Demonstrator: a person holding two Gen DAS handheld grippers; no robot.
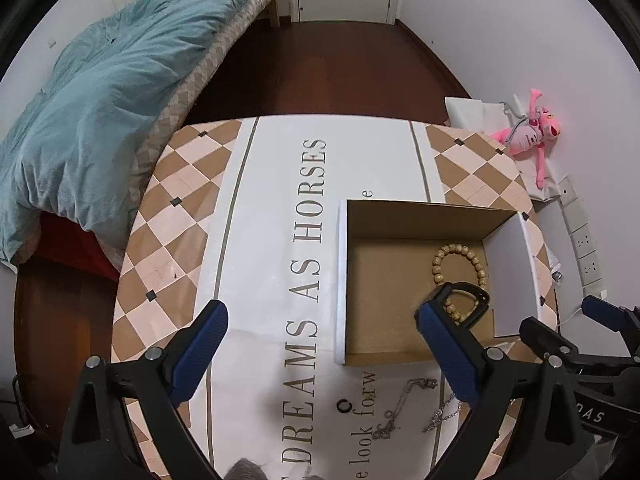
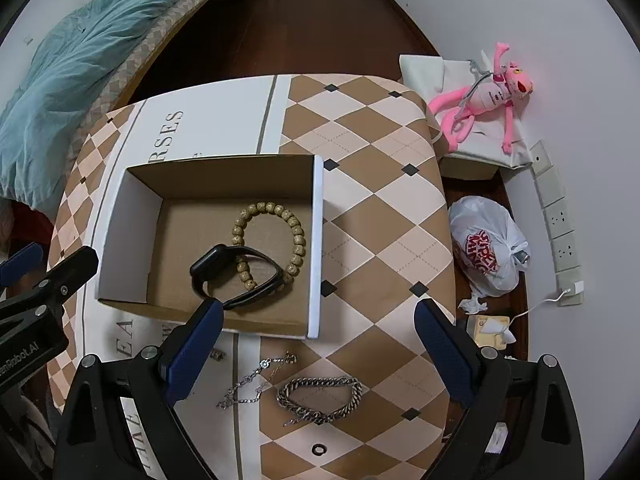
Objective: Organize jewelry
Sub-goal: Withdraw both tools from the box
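At the far left a bed (image 1: 188,92) is seen, covered by a rumpled teal duvet (image 1: 100,92). Beside it the tabletop (image 2: 372,216) is spread with a checkered cloth bearing a white printed band.

The left gripper (image 1: 324,352) is held above the near part of the white band, its jaws spread wide with nothing between them. Below it on the cloth a small dark ring (image 1: 343,406) and two thin silver chains (image 1: 404,408) are laid, close to the near wall of the box.

An open cardboard box (image 2: 318,240) is set on the tabletop. Inside it a wooden bead bracelet (image 2: 276,236) is laid flat on the floor of the box, and a black band watch (image 2: 236,276) is rested across its near part, touching it.

The right gripper (image 2: 318,344) is held above the near right corner of the box, its jaws likewise spread wide and empty. Under it, outside the box, a thin silver chain (image 2: 256,380) and a heavy curb-link bracelet (image 2: 320,398) are laid just beside each other, with the dark ring (image 2: 318,449) nearer the table edge.

Further right, on the floor by the wall, a pink plush toy (image 2: 492,96) is laid on a white bag, and a knotted plastic bag (image 2: 486,248) is placed nearer the camera.
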